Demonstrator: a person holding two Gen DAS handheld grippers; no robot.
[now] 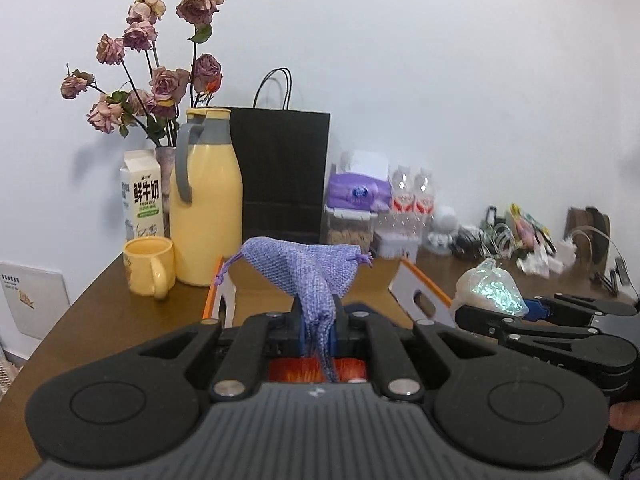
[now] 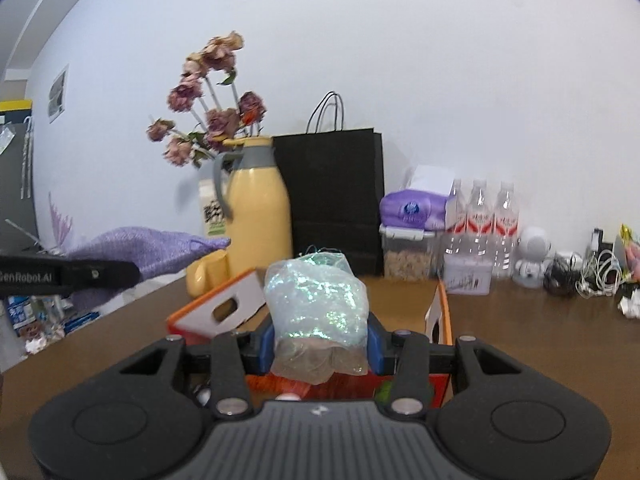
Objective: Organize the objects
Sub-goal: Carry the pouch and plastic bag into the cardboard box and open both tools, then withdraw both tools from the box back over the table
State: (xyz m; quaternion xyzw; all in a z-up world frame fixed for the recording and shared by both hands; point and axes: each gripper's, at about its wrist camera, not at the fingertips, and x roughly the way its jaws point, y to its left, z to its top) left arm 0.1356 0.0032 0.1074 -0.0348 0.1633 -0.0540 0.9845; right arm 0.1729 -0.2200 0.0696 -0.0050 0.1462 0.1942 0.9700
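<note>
My left fingers [image 1: 316,312] pinch purple pouch [image 1: 308,268]. My right fingers [image 2: 320,340] hold shiny bag [image 2: 316,300]. Both up in air over open box [image 1: 416,296] mid table [image 1: 104,316]. Nothing dropped in yet; both still to go.

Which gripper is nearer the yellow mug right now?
Left. The left gripper, shut on the purple pouch, sits just right of the yellow mug; the right gripper, holding the glitter bag, is farther right.
</note>
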